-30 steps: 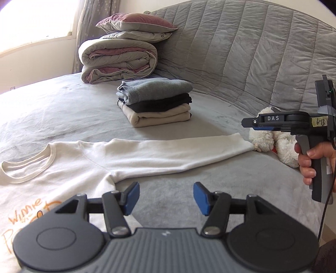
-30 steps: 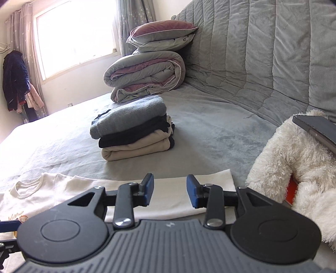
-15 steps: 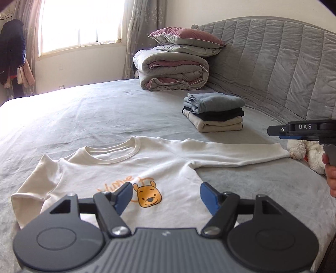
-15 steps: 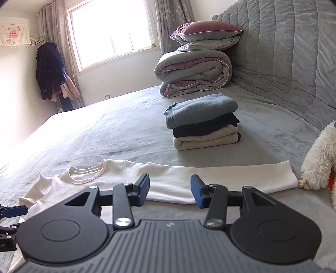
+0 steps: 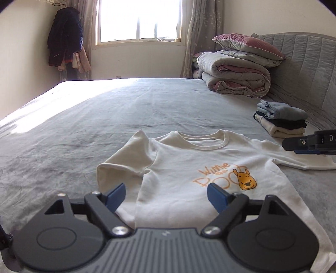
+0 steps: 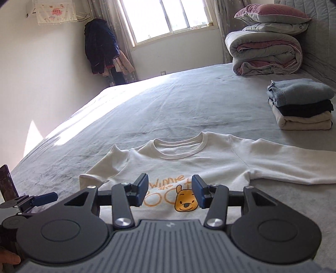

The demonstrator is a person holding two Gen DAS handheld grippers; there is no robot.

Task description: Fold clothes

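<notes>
A cream long-sleeved sweatshirt with an orange bear print lies face up on the grey bed. Its left sleeve is folded back on itself; the right sleeve stretches out flat to the right. My left gripper hovers over the shirt's lower left part, its jaws opening wide with nothing between them. My right gripper hangs above the print, jaws partly apart and empty. The right gripper's tip shows at the right edge of the left wrist view, and the left gripper's finger at the lower left of the right wrist view.
A stack of three folded garments sits at the right of the bed. Behind it lie a rolled duvet and pillows against the padded headboard. Coats hang in the far corner beside the window.
Both views have swung left, from the outstretched sleeve and plush toy to the shirt's body and the window. The left jaws have spread much wider; the right jaws a little.
</notes>
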